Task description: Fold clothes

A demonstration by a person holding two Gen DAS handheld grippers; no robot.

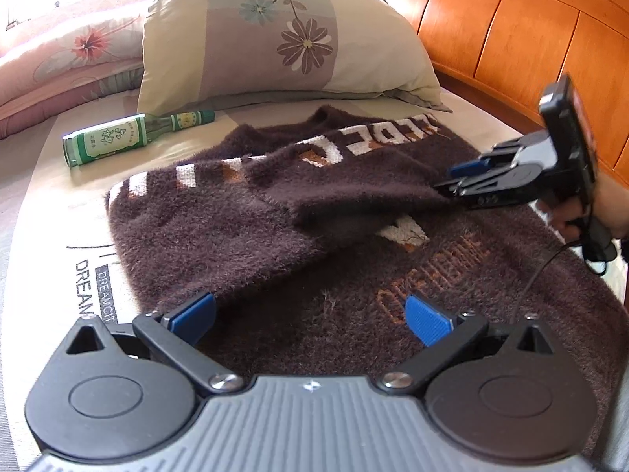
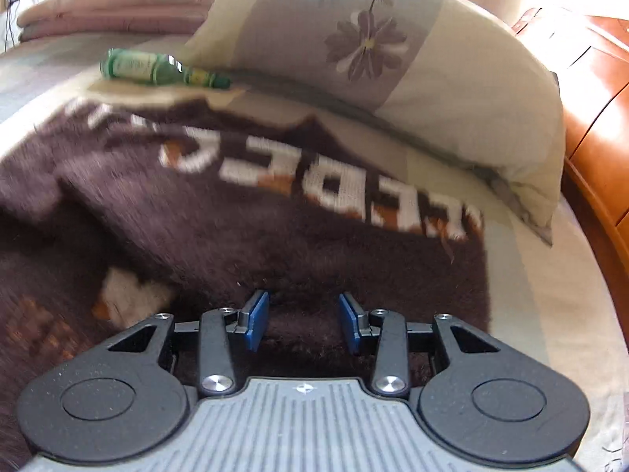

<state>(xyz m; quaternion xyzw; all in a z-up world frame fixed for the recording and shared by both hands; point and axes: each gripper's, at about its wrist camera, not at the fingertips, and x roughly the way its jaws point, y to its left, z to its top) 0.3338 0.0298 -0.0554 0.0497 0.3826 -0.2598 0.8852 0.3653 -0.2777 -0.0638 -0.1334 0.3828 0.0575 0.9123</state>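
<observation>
sweater (image 1: 243, 212) spread under open left hand-held gripper (image 1: 310, 318); right hand-held gripper (image 2: 303, 320) open above it.

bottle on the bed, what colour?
Green bottle, with a pale label; clearest in the left wrist view.

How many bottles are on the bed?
1. The green bottle lies on its side on the bed sheet, beside the flowered pillow, beyond the brown sweater. Others may be hidden.

Sweater (image 1: 243, 228): dark brown, fuzzy knit, with large white block letters shaded in orange and smaller orange lettering lower down. It lies spread flat on the bed, with one part folded across its middle, partly covering the white letters.
</observation>
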